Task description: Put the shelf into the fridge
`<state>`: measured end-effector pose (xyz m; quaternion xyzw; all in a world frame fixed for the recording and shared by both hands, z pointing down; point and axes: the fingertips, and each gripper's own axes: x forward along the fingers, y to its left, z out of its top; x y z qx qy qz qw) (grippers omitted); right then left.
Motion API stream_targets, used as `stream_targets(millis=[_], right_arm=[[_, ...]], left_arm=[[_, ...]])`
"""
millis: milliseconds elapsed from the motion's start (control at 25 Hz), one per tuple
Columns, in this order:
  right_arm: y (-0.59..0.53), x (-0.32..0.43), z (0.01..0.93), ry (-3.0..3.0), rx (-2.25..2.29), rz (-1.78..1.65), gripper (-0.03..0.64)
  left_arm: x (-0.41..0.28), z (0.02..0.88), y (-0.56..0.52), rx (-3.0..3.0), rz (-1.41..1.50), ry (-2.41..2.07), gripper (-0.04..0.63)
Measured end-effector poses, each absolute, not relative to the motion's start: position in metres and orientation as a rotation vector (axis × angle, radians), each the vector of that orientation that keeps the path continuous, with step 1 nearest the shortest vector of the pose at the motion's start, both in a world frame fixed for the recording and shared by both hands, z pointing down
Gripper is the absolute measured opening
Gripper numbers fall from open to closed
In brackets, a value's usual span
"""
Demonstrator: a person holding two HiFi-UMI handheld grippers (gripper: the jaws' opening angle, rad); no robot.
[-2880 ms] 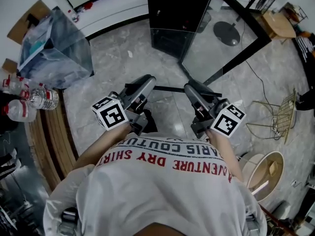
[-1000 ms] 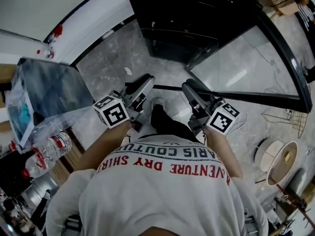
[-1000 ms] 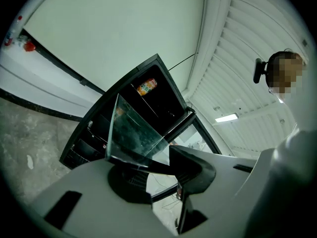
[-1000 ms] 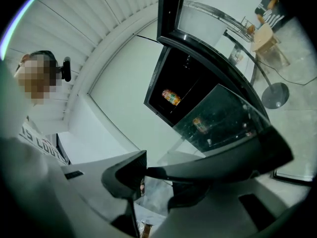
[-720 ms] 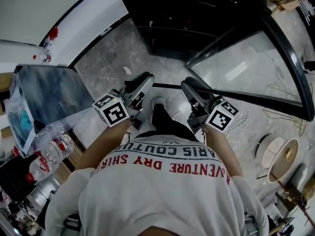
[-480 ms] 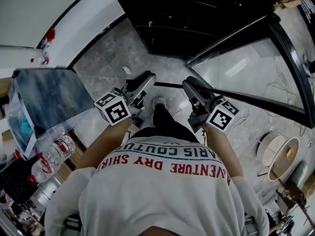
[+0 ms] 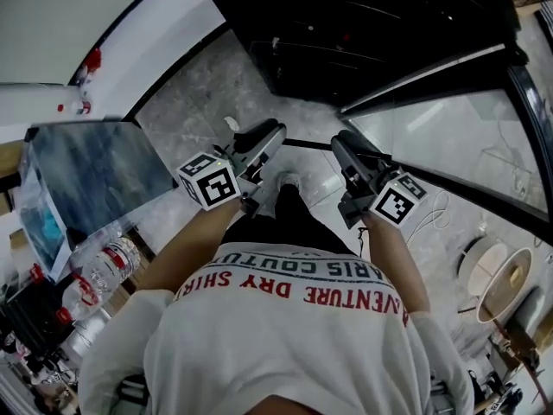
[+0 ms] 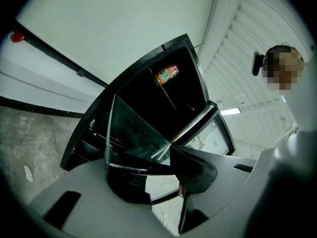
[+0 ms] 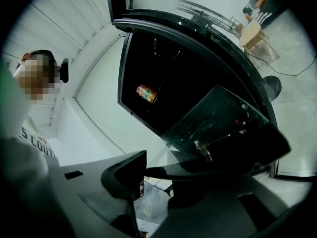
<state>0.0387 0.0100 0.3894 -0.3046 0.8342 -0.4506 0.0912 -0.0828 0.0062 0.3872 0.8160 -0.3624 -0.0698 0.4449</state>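
The shelf is a clear glass pane (image 8: 132,133) with a black strip (image 7: 307,148) along its near edge. I hold it level in front of me, its far side towards the open black fridge (image 7: 371,33). My left gripper (image 7: 270,137) is shut on the strip's left end, with the pane (image 9: 223,118) running out ahead of the jaws. At the right end, my right gripper (image 7: 346,148) is shut on the same strip. In the gripper views the left gripper (image 8: 158,170) and right gripper (image 9: 153,175) both pinch that edge. An orange can (image 8: 167,73) stands inside the fridge.
The fridge's glass door (image 7: 458,119) stands open to the right. A clear plastic bag (image 7: 95,180) and water bottles (image 7: 108,262) lie at the left. A round pale stool (image 7: 501,284) and a white cable (image 7: 432,214) are on the grey stone floor (image 7: 190,102) at the right.
Both grippers and the shelf have come nearer to the open fridge and sunk a little. The fridge now fills more of the top of the head view.
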Motion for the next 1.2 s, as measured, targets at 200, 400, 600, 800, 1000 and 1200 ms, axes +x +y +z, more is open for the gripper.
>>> stream_targets(millis=[200,400,600,800,1000,1200], right_arm=[[0.009,0.043,0.393,2.487,-0.934,-1.332,0.138],[-0.009,0.042,0.422,2.47,-0.95,-1.357,0.14],[-0.021,0.043,0.427,2.485,-0.972,-1.337,0.14],[-0.031,0.045,0.435,2.469,-0.99,-1.324,0.141],[-0.04,0.044,0.444,2.452,-1.012,-1.329,0.141],[-0.05,0.043,0.452,2.452,-1.027,-1.33,0.141]], left_arm=[[-0.078,0.393,0.005,2.017,-0.164,-0.871,0.14],[-0.079,0.42,-0.015,2.001,-0.143,-0.863,0.14],[-0.079,0.428,-0.028,1.997,-0.153,-0.852,0.14],[-0.077,0.435,-0.04,2.008,-0.144,-0.844,0.14],[-0.077,0.444,-0.051,2.007,-0.131,-0.835,0.14],[-0.079,0.453,-0.061,2.006,-0.132,-0.833,0.14]])
